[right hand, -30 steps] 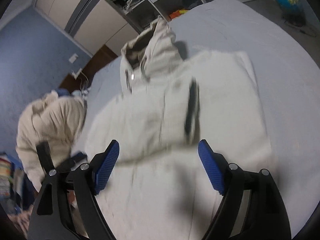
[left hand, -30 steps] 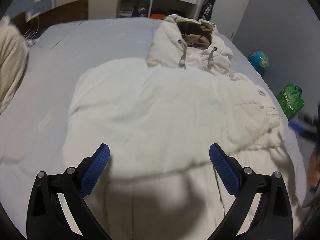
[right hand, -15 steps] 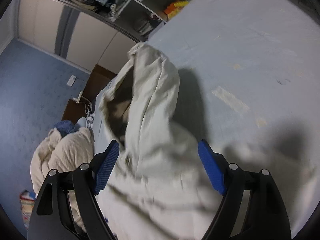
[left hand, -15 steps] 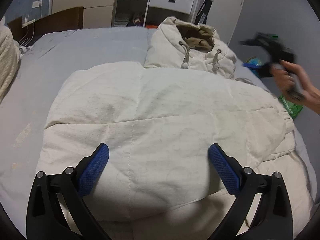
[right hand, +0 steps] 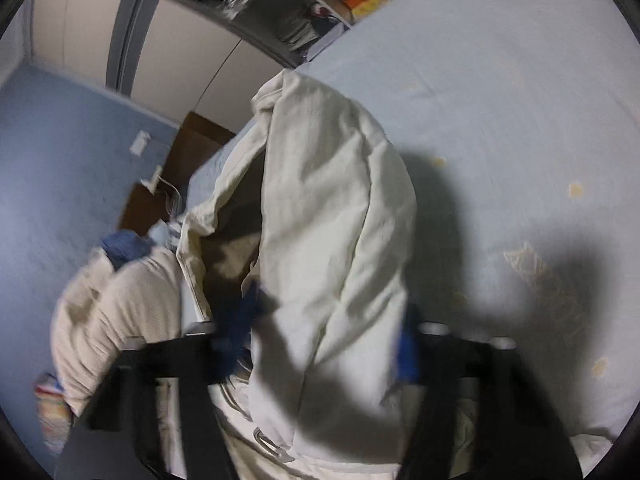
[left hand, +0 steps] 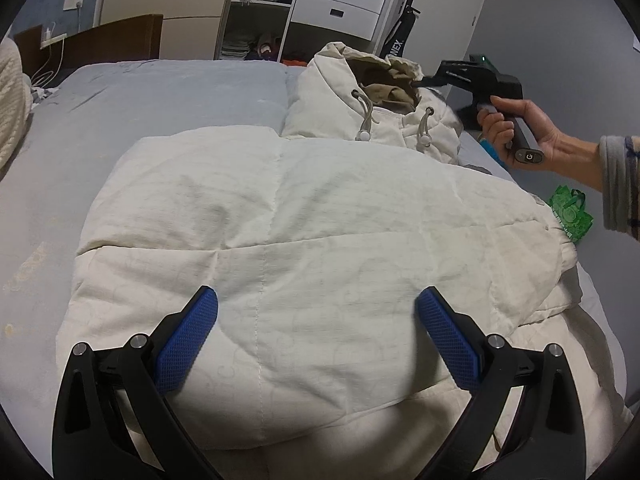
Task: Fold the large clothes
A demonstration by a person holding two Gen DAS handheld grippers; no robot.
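Note:
A large cream padded jacket (left hand: 304, 240) lies spread flat on the bed, its hood (left hand: 360, 92) at the far end showing a tan lining. My left gripper (left hand: 316, 336) hovers open over the jacket's near part, with nothing pinched between its blue pads. In the left wrist view a person's hand (left hand: 516, 128) brings my right gripper (left hand: 424, 80) to the hood's right side. Seen from the right wrist, the hood (right hand: 332, 200) fills the gap of the right gripper (right hand: 324, 332). Its jaws are closing, and both blurred pads lie against the cloth.
The grey bed sheet (left hand: 160, 112) is bare to the left of the jacket. A cream knitted bundle (left hand: 12, 112) sits at the bed's far left by a brown headboard (left hand: 100, 40). White drawers (left hand: 344, 0) stand behind, and a green bag (left hand: 568, 212) lies on the floor at right.
The right gripper swept from over the jacket's body up to the hood, and its jaws narrowed onto it. The left gripper sank a little, still open.

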